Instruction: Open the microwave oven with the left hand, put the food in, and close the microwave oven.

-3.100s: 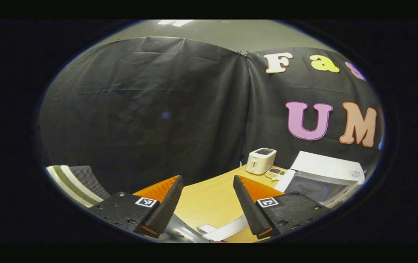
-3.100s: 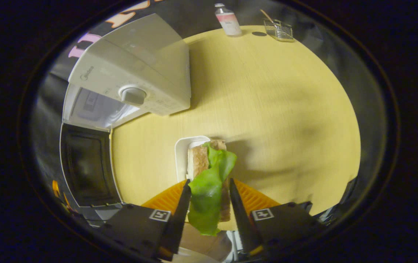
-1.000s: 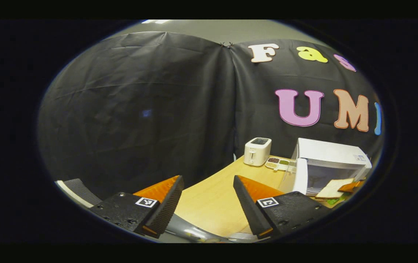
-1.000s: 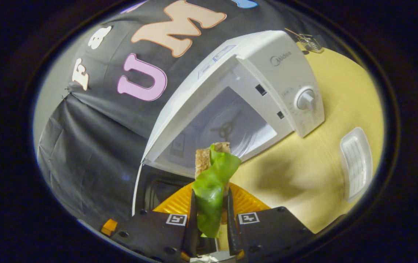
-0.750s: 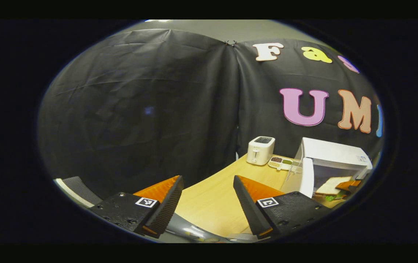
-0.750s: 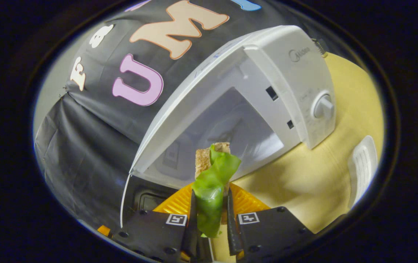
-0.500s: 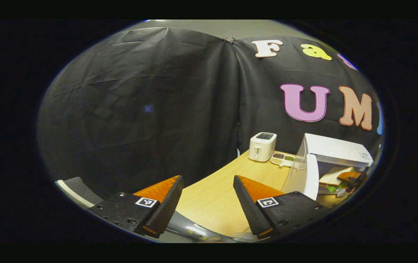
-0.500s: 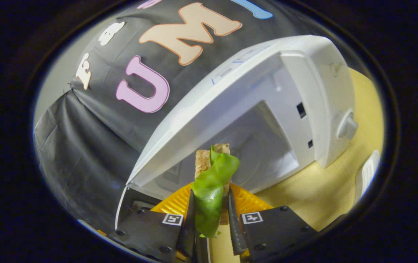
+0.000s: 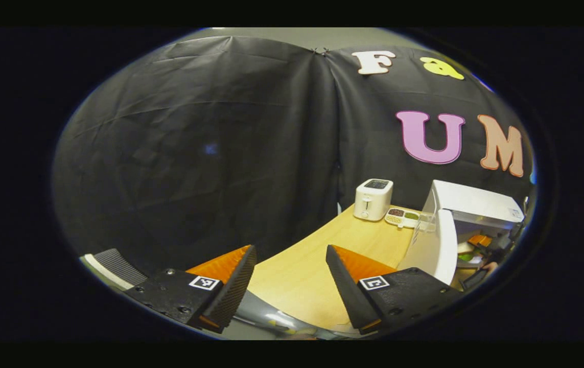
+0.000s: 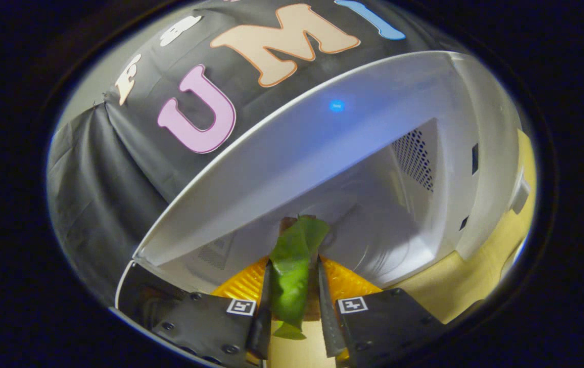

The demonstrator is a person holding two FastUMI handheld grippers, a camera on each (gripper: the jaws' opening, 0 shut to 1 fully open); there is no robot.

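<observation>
right gripper [image 10: 292,301]: jaws clamped on the sandwich [image 10: 292,271], one on each side, with the green lettuce leaf hanging out the front edge.
sandwich: poked into the mouth of the microwave [image 10: 353,153], held up off the cavity floor as far as I can tell. In the left gripper view there's a bit of it [image 9: 468,250] just behind the door edge.
microwave: white box on the worktop [image 9: 312,260], cavity wide open, vent holes showing on the inner right wall. It's the landmark for everything else here.
microwave door [image 9: 435,245]: swung out toward the front on the microwave's left side, seen nearly edge-on in the left gripper view; its dark window sits low left of the cavity in the right gripper view.
left gripper [image 9: 292,276]: jaws spread apart with nothing between them, hanging well off to the left of the microwave, over the worktop edge.
toaster [image 9: 372,198]: white, left of the microwave, back near the cloth wall.
small tray [image 9: 402,217]: between the toaster and the microwave, little compartments, contents too small to make out.
</observation>
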